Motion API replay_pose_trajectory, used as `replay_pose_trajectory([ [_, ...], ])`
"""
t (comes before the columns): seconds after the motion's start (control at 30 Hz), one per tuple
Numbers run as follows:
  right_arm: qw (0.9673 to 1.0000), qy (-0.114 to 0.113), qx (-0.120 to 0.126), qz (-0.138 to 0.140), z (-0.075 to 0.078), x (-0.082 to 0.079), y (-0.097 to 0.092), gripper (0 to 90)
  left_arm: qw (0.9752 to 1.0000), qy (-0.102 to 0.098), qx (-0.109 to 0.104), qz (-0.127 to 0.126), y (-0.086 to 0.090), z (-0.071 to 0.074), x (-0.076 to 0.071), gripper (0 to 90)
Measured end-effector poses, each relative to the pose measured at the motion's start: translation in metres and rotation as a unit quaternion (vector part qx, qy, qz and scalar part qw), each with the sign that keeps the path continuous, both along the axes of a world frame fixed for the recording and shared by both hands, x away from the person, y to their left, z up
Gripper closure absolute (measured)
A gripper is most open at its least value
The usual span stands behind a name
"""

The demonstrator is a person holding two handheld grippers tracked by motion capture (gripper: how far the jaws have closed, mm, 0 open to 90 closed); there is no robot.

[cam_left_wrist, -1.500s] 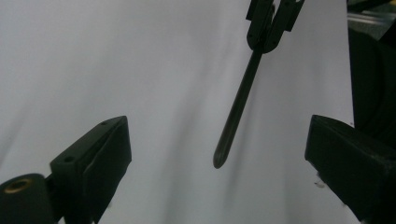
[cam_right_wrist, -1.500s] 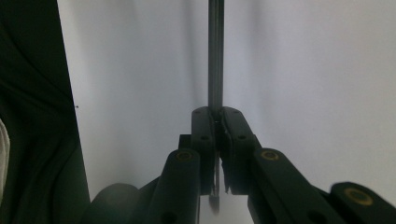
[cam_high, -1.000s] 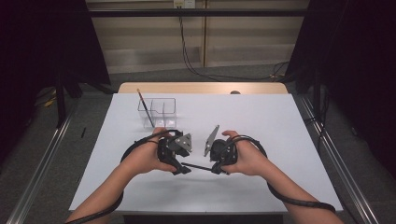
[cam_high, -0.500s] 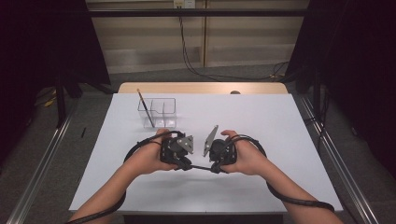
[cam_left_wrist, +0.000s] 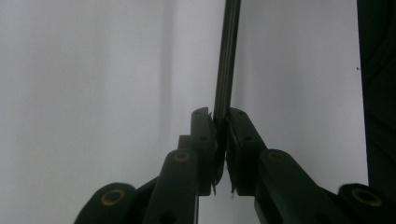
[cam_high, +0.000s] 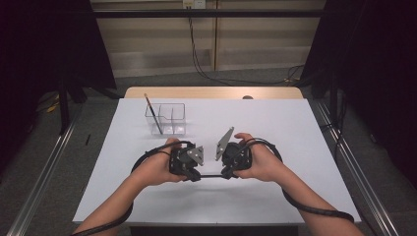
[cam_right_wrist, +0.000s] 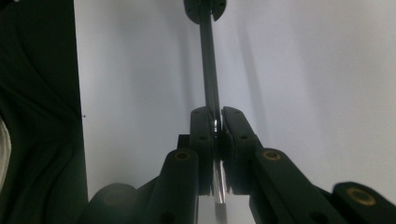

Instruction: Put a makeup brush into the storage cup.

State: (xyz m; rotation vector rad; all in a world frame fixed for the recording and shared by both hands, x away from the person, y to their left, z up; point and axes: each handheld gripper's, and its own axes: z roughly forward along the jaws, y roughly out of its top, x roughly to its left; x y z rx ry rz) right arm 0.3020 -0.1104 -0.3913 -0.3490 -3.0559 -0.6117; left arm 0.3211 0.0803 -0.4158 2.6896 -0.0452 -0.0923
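A thin dark stick (cam_high: pixel 211 175) hangs level just above the white table (cam_high: pixel 295 128), spanning the gap between my two grippers. My left gripper (cam_high: pixel 196 176) grips one end of it; its jaws have just been closing, and in the left gripper view the gripper (cam_left_wrist: pixel 221 116) is shut on the stick (cam_left_wrist: pixel 229 56). On the other end my right gripper (cam_high: pixel 227 174) is shut too. The right gripper view shows that gripper (cam_right_wrist: pixel 217 116) pinching a shiny part of the stick (cam_right_wrist: pixel 209 60), with the left gripper's jaw tips at the far end.
A clear divided holder (cam_high: pixel 169 118) stands on the table beyond my left hand, with a slim brush (cam_high: pixel 153 114) leaning in it. The table's wooden far edge (cam_high: pixel 211 92) and metal rails on both sides bound the space.
My left gripper's jaws have closed onto the stick's end. The stick, slanted before, now lies level between the two grippers. Both hands have stayed about where they were.
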Motion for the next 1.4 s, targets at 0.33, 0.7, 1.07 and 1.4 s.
replay_pose_trajectory([
  [0.33,0.9997,0.006,0.017,-0.014,-0.001,0.001,-0.005,82.1,1.0,0.001,-0.005,-0.001,0.0,-0.001,-0.002,84.2],
  [0.7,0.9954,0.011,0.085,-0.045,-0.004,0.005,-0.014,51.5,0.9998,0.003,-0.018,0.008,0.005,0.0,-0.002,84.2],
  [1.07,0.9815,0.0,0.174,-0.079,-0.009,0.007,-0.027,20.5,0.9996,0.004,-0.025,0.013,0.009,0.0,-0.001,84.1],
  [1.4,0.9566,-0.018,0.27,-0.108,-0.013,0.004,-0.04,13.2,0.999,0.011,-0.038,0.02,0.011,-0.002,-0.002,84.1],
])
